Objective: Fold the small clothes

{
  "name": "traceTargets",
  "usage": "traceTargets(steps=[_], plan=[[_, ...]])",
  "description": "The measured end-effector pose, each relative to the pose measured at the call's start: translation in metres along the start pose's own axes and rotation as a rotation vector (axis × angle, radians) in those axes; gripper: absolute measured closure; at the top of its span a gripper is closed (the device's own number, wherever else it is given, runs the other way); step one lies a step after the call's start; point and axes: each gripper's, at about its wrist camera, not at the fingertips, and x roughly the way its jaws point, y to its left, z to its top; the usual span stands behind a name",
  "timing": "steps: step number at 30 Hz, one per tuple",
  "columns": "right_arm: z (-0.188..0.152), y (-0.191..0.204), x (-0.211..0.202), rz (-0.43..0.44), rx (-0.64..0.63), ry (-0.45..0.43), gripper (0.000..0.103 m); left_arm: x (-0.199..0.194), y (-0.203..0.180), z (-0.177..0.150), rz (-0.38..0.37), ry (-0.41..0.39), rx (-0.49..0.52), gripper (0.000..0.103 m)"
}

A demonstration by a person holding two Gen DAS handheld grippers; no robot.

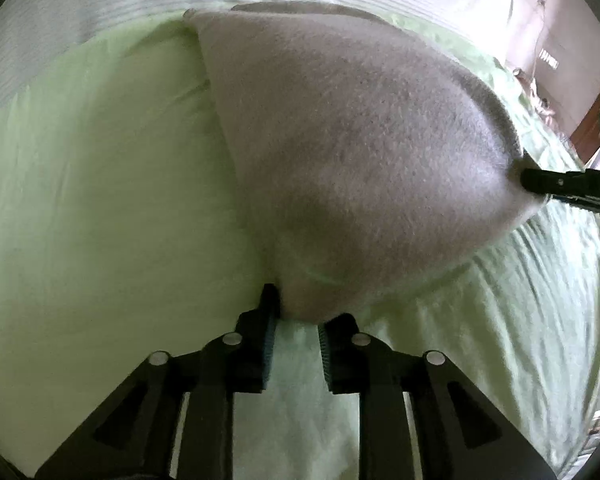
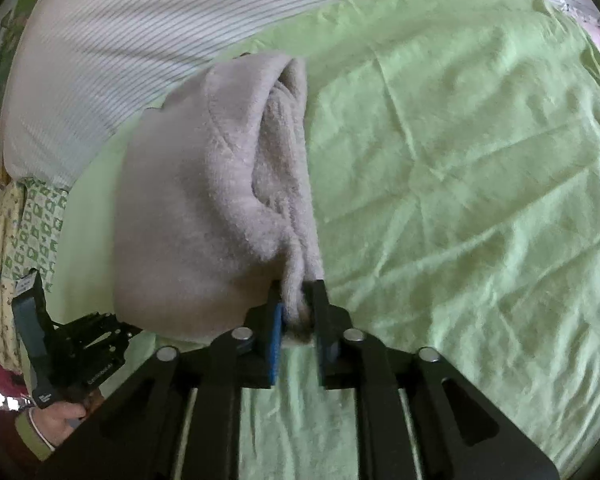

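Observation:
A small fuzzy grey-pink garment [image 1: 352,148] lies on a light green sheet [image 1: 100,200], raised and stretched between both grippers. My left gripper [image 1: 300,320] has its jaws a little apart around the garment's near edge, which sits between the fingertips. My right gripper [image 2: 298,308] is shut on a bunched corner of the same garment [image 2: 204,200]. In the left wrist view the right gripper [image 1: 540,182] pinches the garment's right corner. In the right wrist view the left gripper [image 2: 72,344] shows at the lower left, held by a hand.
A white striped pillow or blanket [image 2: 140,32] lies along the far edge of the green sheet [image 2: 460,180]. A green-and-white patterned cloth [image 2: 28,220] sits at the left. A wall and wooden furniture [image 1: 588,136] show at the far right.

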Motion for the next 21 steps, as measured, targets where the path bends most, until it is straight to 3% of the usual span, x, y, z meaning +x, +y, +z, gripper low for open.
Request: traceTargets(steps=[1, 3, 8, 10, 13, 16, 21], plan=[[0.000, -0.001, -0.004, -0.014, 0.002, -0.002, 0.061, -0.003, 0.004, -0.002, -0.013, 0.006, -0.013, 0.075], [-0.003, -0.003, -0.015, -0.019, 0.014, -0.021, 0.056, -0.013, 0.011, -0.009, -0.038, 0.009, -0.038, 0.068], [0.000, -0.007, -0.033, -0.012, 0.053, -0.069, 0.049, -0.041, 0.027, -0.015, -0.090, -0.015, -0.122, 0.051], [0.007, -0.004, -0.034, 0.003, 0.066, -0.093, 0.041, -0.047, 0.035, -0.005, -0.115, -0.032, -0.177, 0.041], [0.024, 0.004, -0.028, 0.039, 0.077, -0.108, 0.037, -0.051, 0.046, 0.009, -0.146, -0.054, -0.251, 0.034], [0.041, 0.017, -0.016, 0.066, 0.068, -0.115, 0.032, -0.037, 0.045, 0.041, -0.162, -0.059, -0.295, 0.031], [0.073, 0.023, 0.018, 0.094, 0.067, -0.086, 0.031, -0.009, 0.038, 0.076, -0.186, -0.037, -0.348, 0.028]])
